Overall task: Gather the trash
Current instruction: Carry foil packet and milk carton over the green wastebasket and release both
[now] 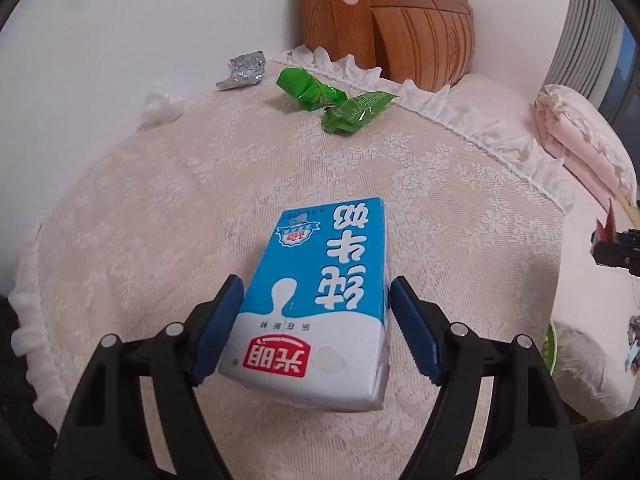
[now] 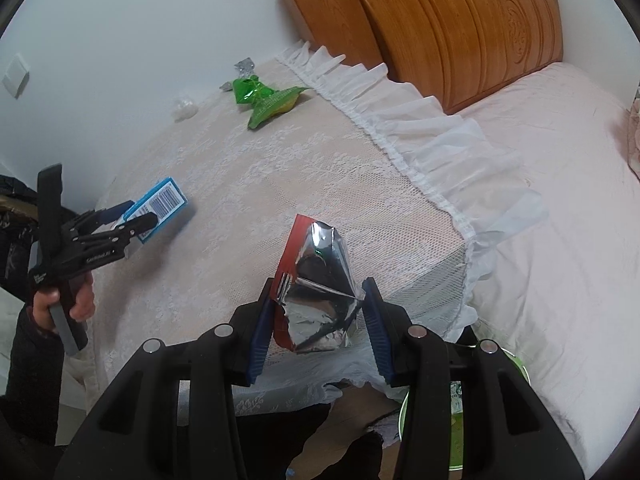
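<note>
The pink bed (image 2: 540, 240) is lying on the right side, and its brown wooden headboard (image 2: 460, 28) is standing against the wall. Beside the bed, a table (image 2: 320, 168) is wearing a lacy cloth with a white frill. A green bin (image 2: 456, 436) is sitting low down between the table corner and the bed.

I am holding a claw in each hand. My left claw (image 1: 316, 286) is standing quite wide, and its blue pads are squeezing the two long sides of the blue and white milk carton (image 1: 332, 248). The carton is pointing away from me over the near part of the table.

My right claw (image 2: 318, 292) is closing in tighter. It is pinching a torn bag (image 2: 324, 256), red outside and shiny silver inside, over the table corner, above the bin.

At the far end of the table, the green wrappers (image 1: 312, 88) are lying crumpled. A silver pill pack (image 1: 244, 70) is lying just past them, by the wall. A small white paper ball (image 1: 160, 108) is sitting near the wall too.
</note>
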Motion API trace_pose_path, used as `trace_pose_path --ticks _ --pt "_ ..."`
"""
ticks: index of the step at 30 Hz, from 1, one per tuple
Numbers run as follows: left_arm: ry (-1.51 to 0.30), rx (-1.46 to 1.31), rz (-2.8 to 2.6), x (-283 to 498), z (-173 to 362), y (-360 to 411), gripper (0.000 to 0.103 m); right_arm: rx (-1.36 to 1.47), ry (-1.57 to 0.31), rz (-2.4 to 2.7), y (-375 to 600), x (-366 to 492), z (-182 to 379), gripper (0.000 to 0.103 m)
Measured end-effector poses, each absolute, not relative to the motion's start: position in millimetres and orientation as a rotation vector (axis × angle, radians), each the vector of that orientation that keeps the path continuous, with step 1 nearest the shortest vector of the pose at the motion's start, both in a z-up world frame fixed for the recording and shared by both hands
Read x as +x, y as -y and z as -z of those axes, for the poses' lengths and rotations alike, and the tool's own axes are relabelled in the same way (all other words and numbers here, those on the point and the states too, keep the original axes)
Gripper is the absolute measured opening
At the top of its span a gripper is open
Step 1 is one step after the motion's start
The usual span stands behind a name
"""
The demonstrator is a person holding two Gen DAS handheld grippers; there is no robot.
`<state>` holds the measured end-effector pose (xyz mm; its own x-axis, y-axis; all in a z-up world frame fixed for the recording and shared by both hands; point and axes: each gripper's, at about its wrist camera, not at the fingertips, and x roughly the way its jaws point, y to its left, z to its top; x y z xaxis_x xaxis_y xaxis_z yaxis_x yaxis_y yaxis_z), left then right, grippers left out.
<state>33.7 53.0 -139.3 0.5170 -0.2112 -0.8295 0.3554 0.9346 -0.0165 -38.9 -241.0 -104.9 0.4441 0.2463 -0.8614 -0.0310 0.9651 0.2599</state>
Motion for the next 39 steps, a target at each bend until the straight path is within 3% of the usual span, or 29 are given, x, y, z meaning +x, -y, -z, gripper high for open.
trace_pose_path --ticks 7,15,23,30,31,32,34,39 --pt "-0.933 0.116 0.393 -10 115 -17 0.073 0.206 -1.05 -0.163 253 -49 95 0.043" --pt "-0.881 0.177 0.705 -47 91 96 0.073 0.209 -1.061 0.116 331 -129 90 0.043" --pt "-0.879 0.334 0.955 -92 96 192 0.073 0.312 -1.146 0.324 393 -199 130 0.043" --pt "-0.896 0.387 0.999 -106 101 218 0.073 0.374 -1.178 0.354 413 -219 159 0.045" --pt "-0.899 0.39 1.002 -107 102 219 0.073 0.377 -1.197 0.364 416 -219 165 0.052" --pt "-0.901 0.393 1.002 -107 103 221 0.073 0.377 -1.203 0.375 416 -218 167 0.068" --pt "-0.904 0.405 1.003 -110 104 225 0.073 0.388 -1.214 0.41 423 -219 173 0.083" --pt "-0.914 0.444 1.016 -117 112 244 0.073 0.447 -1.219 0.47 443 -229 177 0.09"
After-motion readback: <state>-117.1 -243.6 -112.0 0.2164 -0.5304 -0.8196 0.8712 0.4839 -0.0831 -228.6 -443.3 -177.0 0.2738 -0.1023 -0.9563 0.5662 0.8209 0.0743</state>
